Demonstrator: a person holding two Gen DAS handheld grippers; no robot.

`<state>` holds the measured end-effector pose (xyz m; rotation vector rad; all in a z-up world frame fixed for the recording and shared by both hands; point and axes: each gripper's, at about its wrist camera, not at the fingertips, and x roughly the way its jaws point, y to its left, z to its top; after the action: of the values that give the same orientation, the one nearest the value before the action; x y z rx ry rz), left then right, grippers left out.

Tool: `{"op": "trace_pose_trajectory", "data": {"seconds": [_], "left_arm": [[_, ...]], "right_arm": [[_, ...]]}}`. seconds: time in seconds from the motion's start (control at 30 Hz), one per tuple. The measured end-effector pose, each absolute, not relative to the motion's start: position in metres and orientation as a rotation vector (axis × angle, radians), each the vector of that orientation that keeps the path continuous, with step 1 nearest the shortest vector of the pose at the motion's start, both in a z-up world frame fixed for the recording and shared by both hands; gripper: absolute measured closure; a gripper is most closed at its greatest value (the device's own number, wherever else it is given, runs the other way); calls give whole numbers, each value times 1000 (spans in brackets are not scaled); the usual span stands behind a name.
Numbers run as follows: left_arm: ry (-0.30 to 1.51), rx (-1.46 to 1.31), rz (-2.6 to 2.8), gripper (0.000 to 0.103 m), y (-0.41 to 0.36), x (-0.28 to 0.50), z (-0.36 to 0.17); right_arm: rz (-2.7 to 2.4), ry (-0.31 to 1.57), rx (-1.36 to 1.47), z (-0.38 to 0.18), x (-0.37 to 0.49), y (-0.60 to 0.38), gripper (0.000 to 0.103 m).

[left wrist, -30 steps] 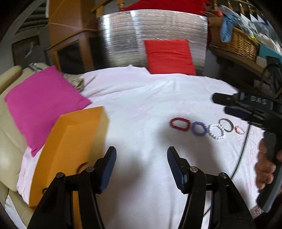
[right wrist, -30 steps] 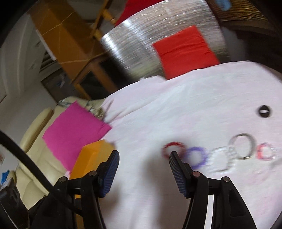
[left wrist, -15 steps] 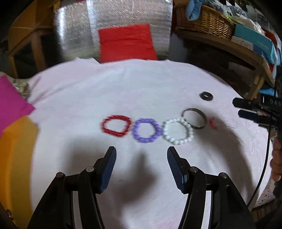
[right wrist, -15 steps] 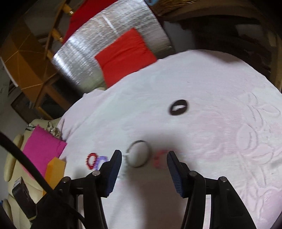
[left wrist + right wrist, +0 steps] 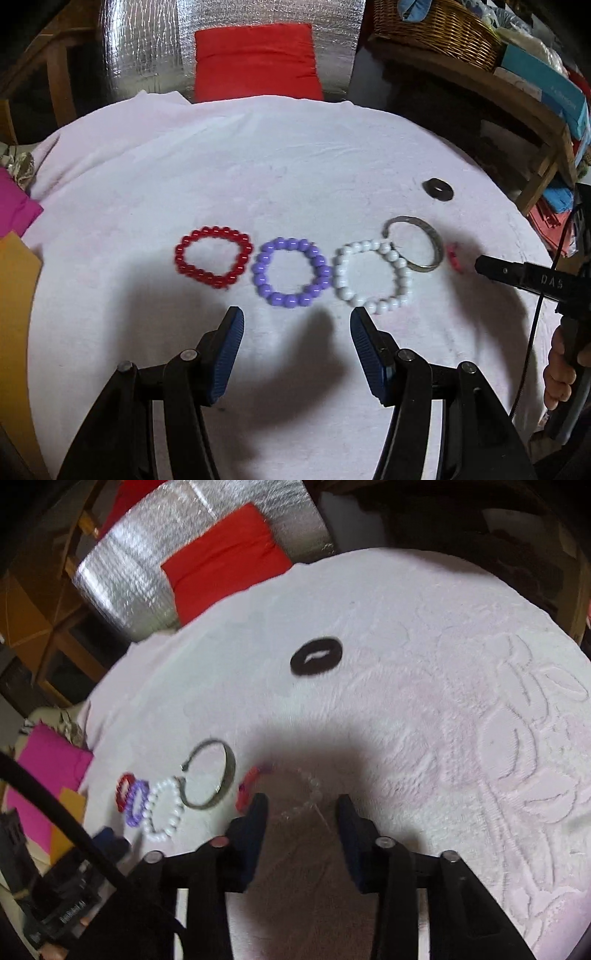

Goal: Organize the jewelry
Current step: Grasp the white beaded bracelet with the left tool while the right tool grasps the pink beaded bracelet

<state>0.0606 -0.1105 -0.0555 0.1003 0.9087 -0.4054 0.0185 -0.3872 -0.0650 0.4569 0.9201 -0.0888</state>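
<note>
A row of bracelets lies on the pale pink cloth (image 5: pixel 258 177): a red bead bracelet (image 5: pixel 213 256), a purple bead bracelet (image 5: pixel 291 272), a white bead bracelet (image 5: pixel 373 277) and a metal bangle (image 5: pixel 415 243) that overlaps the white one. A red-and-clear bracelet (image 5: pixel 284 786) lies right of the bangle, just in front of my right gripper (image 5: pixel 301 806), which is open. A black ring (image 5: pixel 316 661) lies farther off. My left gripper (image 5: pixel 295 325) is open and empty, just short of the purple bracelet. The right gripper shows at the right edge of the left wrist view (image 5: pixel 517 275).
A red cushion (image 5: pixel 256 61) leans on a silver foil panel (image 5: pixel 147 48) behind the table. A magenta cushion (image 5: pixel 44 775) and an orange box (image 5: pixel 14 332) sit at the left. A wicker basket (image 5: pixel 436 29) stands on a wooden shelf at the right.
Both grippers have swung right and come closer to the bracelet row. The right gripper has come up to the red-and-clear bracelet. Both stayed open.
</note>
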Motion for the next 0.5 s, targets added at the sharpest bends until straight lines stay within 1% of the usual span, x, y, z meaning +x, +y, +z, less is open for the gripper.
{"op": "trace_pose_trajectory", "data": {"seconds": [0.03, 0.07, 0.1, 0.13, 0.17, 0.2, 0.23, 0.5], "left_arm": [[905, 99, -405, 42, -108, 60, -55], [899, 99, -404, 42, -107, 61, -55], [895, 98, -405, 44, -106, 61, -55], [894, 93, -411, 46, -106, 61, -54], [898, 82, -424, 52, -106, 62, -54], [912, 65, -450, 53, -108, 62, -54], [921, 50, -473, 53, -110, 61, -54], [917, 53, -536, 52, -142, 54, -50]], "right_arm": [[-94, 914, 429, -66, 17, -383, 68], [-101, 911, 389, -66, 18, -379, 77], [-118, 904, 350, -67, 17, -375, 85], [-127, 899, 334, -67, 17, -374, 86], [-132, 887, 324, -67, 16, -372, 92], [-134, 880, 318, -66, 15, -371, 98], [-136, 877, 313, -63, 15, -370, 101], [-131, 863, 369, -57, 4, -380, 102]]}}
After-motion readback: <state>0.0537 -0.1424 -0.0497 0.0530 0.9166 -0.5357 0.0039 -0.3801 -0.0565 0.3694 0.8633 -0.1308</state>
